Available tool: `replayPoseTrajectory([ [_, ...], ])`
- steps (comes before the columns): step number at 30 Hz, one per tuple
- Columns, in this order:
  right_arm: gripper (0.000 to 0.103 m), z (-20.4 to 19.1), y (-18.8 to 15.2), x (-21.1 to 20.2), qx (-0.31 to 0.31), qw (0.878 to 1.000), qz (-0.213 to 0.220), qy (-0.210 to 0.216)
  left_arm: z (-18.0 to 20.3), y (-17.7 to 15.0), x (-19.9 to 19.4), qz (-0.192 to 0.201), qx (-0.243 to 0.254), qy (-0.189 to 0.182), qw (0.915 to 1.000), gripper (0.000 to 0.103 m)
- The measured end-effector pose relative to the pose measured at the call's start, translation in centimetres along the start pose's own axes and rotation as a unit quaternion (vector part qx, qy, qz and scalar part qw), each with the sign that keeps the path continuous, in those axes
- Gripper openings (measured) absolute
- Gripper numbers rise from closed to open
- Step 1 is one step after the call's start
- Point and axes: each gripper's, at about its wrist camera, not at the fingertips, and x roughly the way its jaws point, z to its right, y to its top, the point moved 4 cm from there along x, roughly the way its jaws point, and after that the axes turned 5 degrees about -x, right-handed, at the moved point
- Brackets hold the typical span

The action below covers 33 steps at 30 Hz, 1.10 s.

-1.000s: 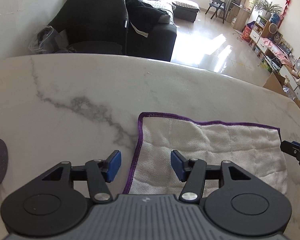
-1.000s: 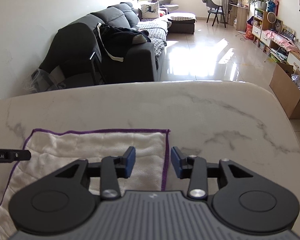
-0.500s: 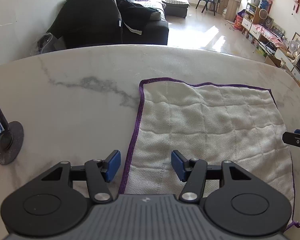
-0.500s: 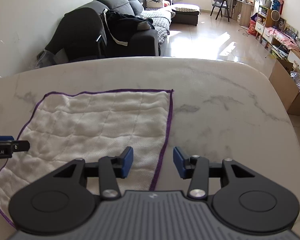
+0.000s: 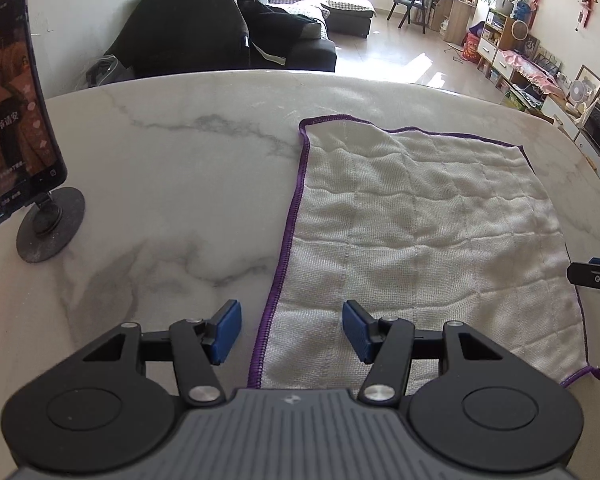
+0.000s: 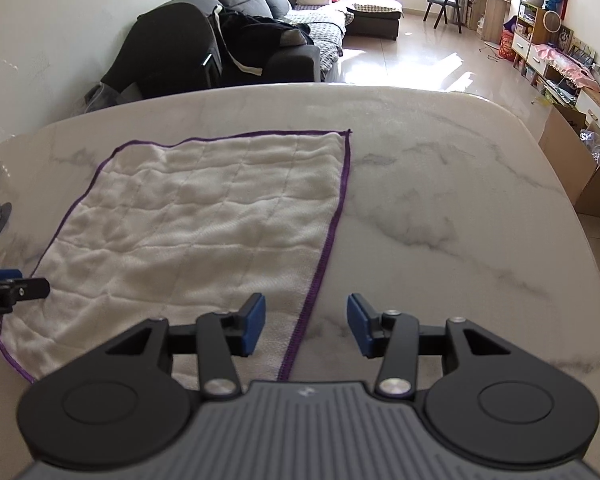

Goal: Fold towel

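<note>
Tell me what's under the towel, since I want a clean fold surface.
The towel lies flat on the marble table; bare marble shows all around it. Anything beneath the cloth itself is covered and cannot be seen.

Bright daylight, glare on the floor (image 6: 412, 68), sharp focus, fisheye-bent edges.

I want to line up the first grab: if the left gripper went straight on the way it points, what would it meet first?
Most likely the towel's purple-stitched left edge, which runs between the open fingers of the left gripper, with the marble table under it. Depth is hard to judge here.
</note>
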Motion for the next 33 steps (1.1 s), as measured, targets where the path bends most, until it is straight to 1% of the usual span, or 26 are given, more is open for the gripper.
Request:
replayPoseTrajectory([
  [9, 0.049, -0.6, -2.6, -1.3, 0.007, 1.0, -0.007, 0.015, -1.1, -2.5, -2.1, 0.002, -0.017, -0.021, 0.9996, 0.057],
  [14, 0.049, -0.9, -3.9, -2.3, 0.012, 1.0, -0.005, 0.019, -1.6, -3.7, -3.1, 0.007, -0.03, -0.028, 0.9991, 0.054],
  [15, 0.049, -0.9, -4.1, -2.5, 0.012, 1.0, -0.004, 0.02, -1.7, -3.9, -3.2, 0.008, -0.033, -0.028, 0.999, 0.052],
  [17, 0.049, -1.2, -4.6, -2.9, 0.014, 1.0, -0.003, 0.026, -1.9, -4.1, -3.5, 0.008, -0.041, -0.028, 0.9987, 0.042],
  [19, 0.049, -1.5, -4.9, -3.3, 0.016, 0.999, -0.003, 0.032, -2.1, -4.3, -3.7, 0.007, -0.051, -0.033, 0.9981, 0.04],
  [24, 0.049, -2.6, -5.4, -3.7, 0.011, 0.999, -0.006, 0.043, -2.5, -5.0, -4.2, 0.007, -0.057, -0.037, 0.9977, 0.037],
  [25, 0.049, -2.9, -5.5, -3.7, 0.006, 0.999, -0.006, 0.041, -2.5, -5.0, -4.3, 0.008, -0.057, -0.035, 0.9977, 0.033],
  [27, 0.047, -3.3, -5.7, -3.7, -0.005, 1.0, -0.002, 0.03, -2.5, -5.2, -4.3, 0.01, -0.055, -0.031, 0.998, 0.021],
  [28, 0.042, -3.4, -5.7, -3.7, -0.009, 1.0, -0.001, 0.024, -2.6, -5.2, -4.3, 0.01, -0.055, -0.031, 0.998, 0.013],
  [29, 0.03, -3.6, -5.8, -3.8, -0.015, 1.0, 0.0, 0.019, -2.6, -5.3, -4.3, 0.01, -0.056, -0.029, 0.998, 0.009],
  [32, 0.014, -3.8, -6.0, -3.8, -0.034, 0.999, 0.005, 0.008, -2.3, -5.4, -4.3, 0.013, -0.054, -0.025, 0.9981, 0.004],
  [33, 0.013, -3.7, -6.1, -3.9, -0.034, 0.999, 0.006, 0.011, -2.2, -5.5, -4.3, 0.013, -0.053, -0.025, 0.9982, 0.003],
])
